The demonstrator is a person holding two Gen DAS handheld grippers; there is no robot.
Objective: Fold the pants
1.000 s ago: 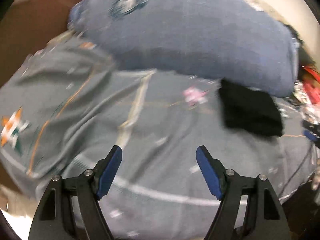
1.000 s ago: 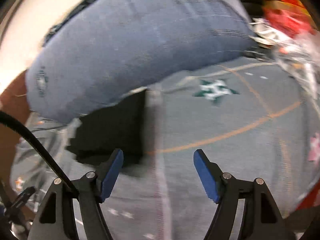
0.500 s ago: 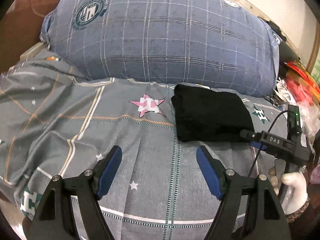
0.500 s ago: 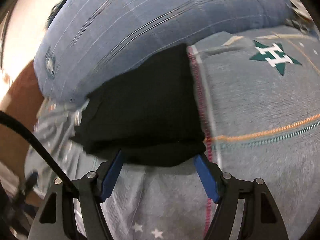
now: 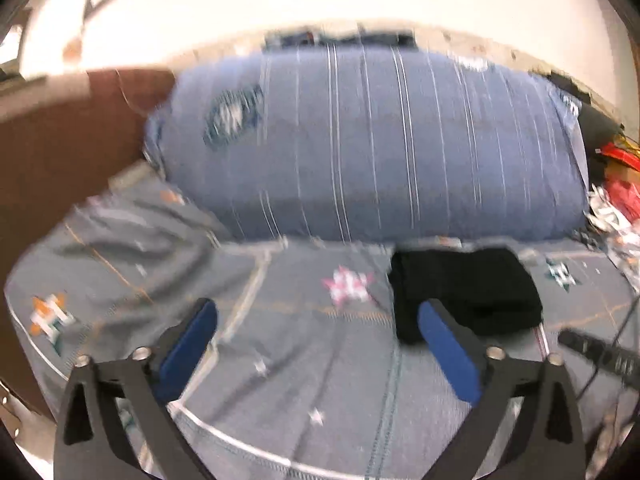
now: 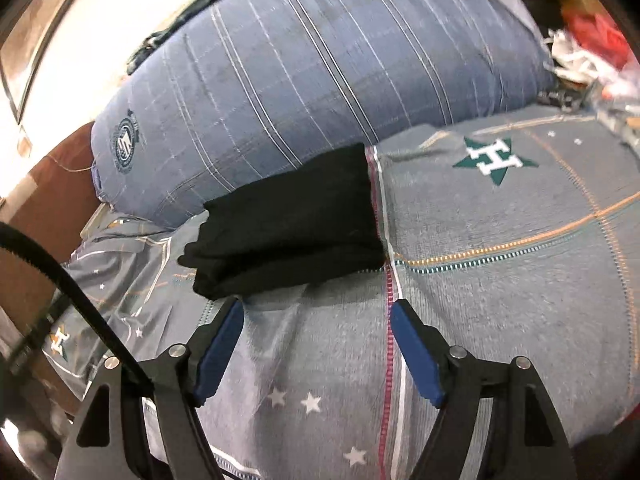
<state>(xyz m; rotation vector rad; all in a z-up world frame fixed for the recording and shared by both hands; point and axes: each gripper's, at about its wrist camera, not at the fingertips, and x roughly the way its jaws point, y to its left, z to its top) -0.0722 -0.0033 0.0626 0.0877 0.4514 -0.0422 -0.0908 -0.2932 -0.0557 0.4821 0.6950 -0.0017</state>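
Observation:
The black pants (image 6: pixel 288 220) lie folded into a compact rectangle on the grey star-print bedsheet (image 6: pixel 500 300), against the big blue plaid pillow (image 6: pixel 320 60). In the left wrist view the pants (image 5: pixel 464 288) sit right of centre, just beyond the right finger. My left gripper (image 5: pixel 316 320) is open and empty above the sheet, left of the pants. My right gripper (image 6: pixel 316 324) is open and empty, just short of the pants' near edge.
The blue pillow (image 5: pixel 360 140) lines the back of the bed. A brown headboard or furniture side (image 5: pixel 60 152) stands at the left. Red and white clutter (image 6: pixel 580 40) lies at the right edge of the bed. A black cable (image 6: pixel 80 304) crosses the right wrist view.
Both grippers have pulled back and tilted up from the folded pants. The right gripper, which was at the pants' edge, now sits a little farther off. Both stay open.

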